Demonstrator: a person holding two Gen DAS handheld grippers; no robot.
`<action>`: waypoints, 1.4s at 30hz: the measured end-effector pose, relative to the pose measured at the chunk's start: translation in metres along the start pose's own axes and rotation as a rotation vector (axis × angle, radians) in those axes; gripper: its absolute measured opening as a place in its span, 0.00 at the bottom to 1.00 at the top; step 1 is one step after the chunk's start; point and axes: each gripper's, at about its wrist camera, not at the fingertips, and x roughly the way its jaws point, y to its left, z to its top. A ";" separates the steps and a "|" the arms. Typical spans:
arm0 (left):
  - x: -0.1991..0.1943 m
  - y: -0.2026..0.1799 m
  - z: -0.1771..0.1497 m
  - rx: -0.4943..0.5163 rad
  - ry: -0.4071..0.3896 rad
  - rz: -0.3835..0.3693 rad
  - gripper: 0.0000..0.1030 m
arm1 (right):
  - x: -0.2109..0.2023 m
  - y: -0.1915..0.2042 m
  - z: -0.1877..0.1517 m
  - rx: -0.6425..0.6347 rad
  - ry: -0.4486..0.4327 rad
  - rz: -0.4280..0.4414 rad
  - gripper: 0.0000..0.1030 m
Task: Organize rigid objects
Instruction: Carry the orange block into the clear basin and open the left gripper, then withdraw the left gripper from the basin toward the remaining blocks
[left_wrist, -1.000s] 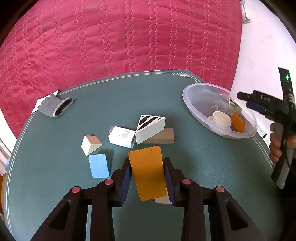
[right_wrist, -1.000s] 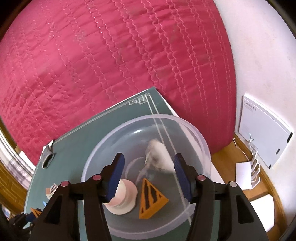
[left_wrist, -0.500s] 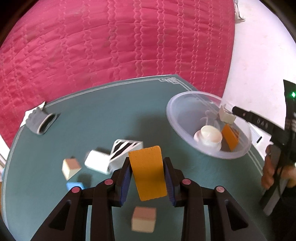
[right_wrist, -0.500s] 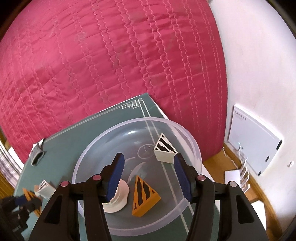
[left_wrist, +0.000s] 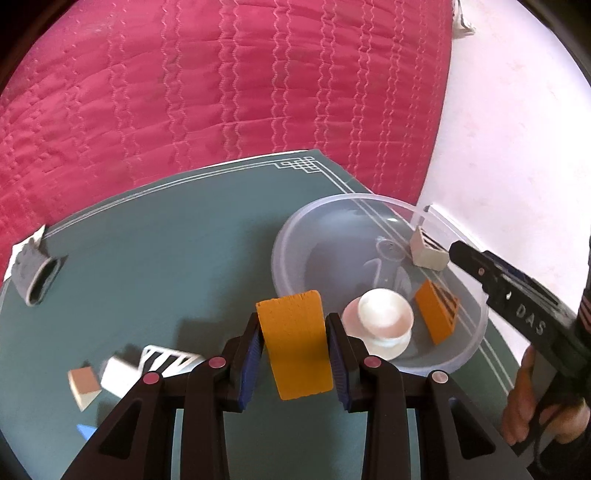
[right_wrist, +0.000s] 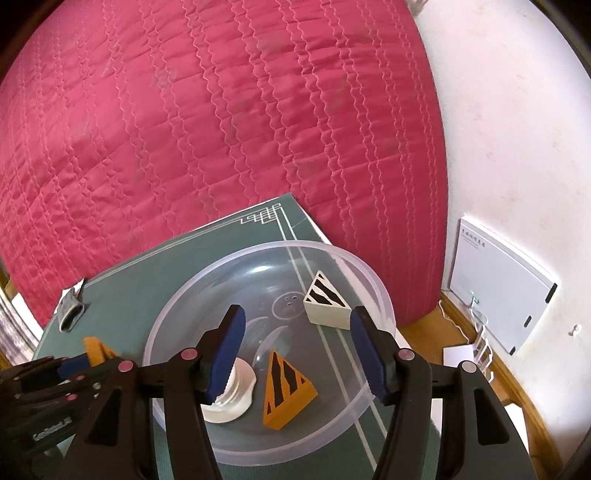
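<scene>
Orange block (left_wrist: 295, 343) sits clamped between the blue pads (left_wrist: 251, 360) of my left claw (left_wrist: 295, 356), low in the centre of the left wrist frame, held upright above the green bench (left_wrist: 166, 258). Just right of it, the clear plastic bowl (left_wrist: 291, 236) fills the middle right of the frame. Inside the bowl I can see a white round piece (left_wrist: 384, 321) nearest my claw, an orange striped wedge (left_wrist: 437, 314) beside it, and a white striped wedge (left_wrist: 426, 251) against the far wall.

Lower left of that frame, a little blurred, more pieces lie on the bench: a white striped block (left_wrist: 166, 360), a small white box (left_wrist: 116, 376), a tan-and-white wedge (left_wrist: 83, 382), and a sliver of a blue block (left_wrist: 86, 432) at the very bottom. A grey holder (left_wrist: 33, 277) lies at the bench's left edge.

Over in the right wrist frame, my right claw (right_wrist: 297, 356) hangs spread wide with nothing between its fingers, over the bowl (right_wrist: 380, 291). The orange striped wedge (right_wrist: 286, 387) lies between the fingers in the frame, the white striped wedge (right_wrist: 325, 301) higher up, the white round piece (right_wrist: 234, 391) behind my left finger. Red quilted fabric (right_wrist: 221, 129) fills the upper frame.
</scene>
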 end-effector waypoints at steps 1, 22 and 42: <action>0.002 0.000 0.002 0.000 0.002 -0.008 0.35 | 0.000 0.000 0.000 -0.001 0.000 0.001 0.59; 0.020 0.008 0.017 -0.020 -0.023 0.045 0.70 | 0.000 -0.002 0.000 -0.004 -0.005 -0.015 0.59; -0.023 0.056 -0.009 -0.080 -0.041 0.137 0.83 | 0.001 0.008 -0.008 -0.049 -0.001 -0.003 0.64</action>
